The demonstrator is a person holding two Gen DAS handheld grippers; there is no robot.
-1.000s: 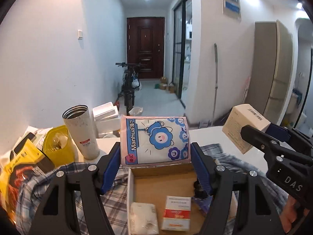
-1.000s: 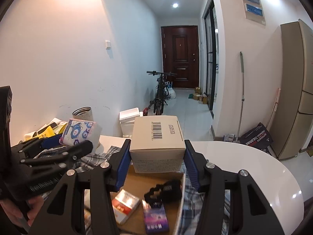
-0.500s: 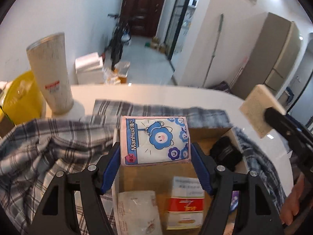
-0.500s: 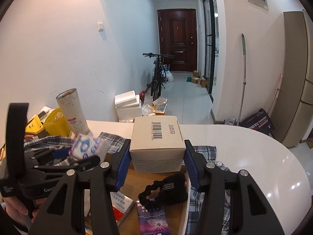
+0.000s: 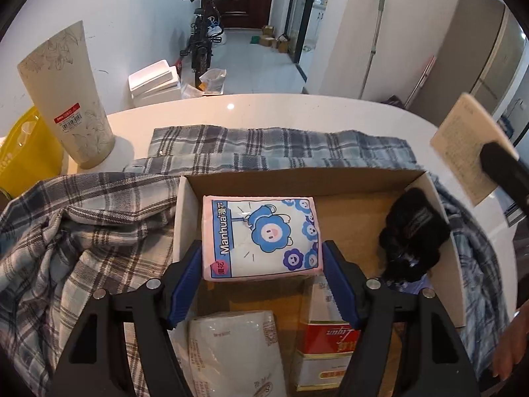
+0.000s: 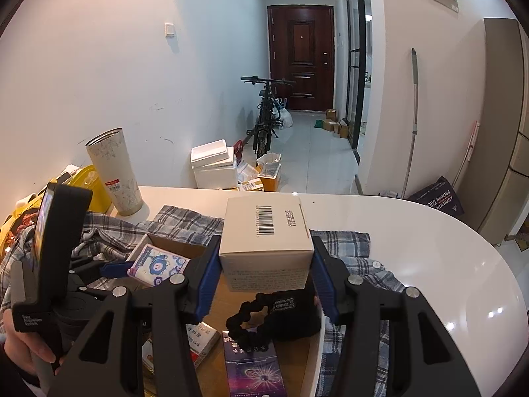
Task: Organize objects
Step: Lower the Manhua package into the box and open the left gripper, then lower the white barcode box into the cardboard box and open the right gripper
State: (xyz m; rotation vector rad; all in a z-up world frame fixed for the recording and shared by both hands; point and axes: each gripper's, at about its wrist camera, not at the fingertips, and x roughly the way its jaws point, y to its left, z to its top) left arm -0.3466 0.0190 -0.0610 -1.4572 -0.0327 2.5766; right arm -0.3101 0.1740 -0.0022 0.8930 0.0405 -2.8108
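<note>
The tissue pack [image 5: 261,238] is pink-edged with blue cartoon flowers, inside a brown cardboard box [image 5: 297,178]. Beneath lies a blue-grey plaid shirt [image 5: 82,231] on the white bench [image 5: 297,109]. At upper left stands a cream tumbler [image 5: 66,99] with line-drawn flowers.

— What is carried by the table [image 5: 297,109]?
— A plaid shirt [image 5: 99,231] is spread over its white top, and an open box [image 5: 330,178] is set on that shirt.
— And beside the shirt?
— A tumbler [image 5: 66,99] is stood upright at the left, with a yellow bag [image 5: 26,152] seen just behind it.
</note>
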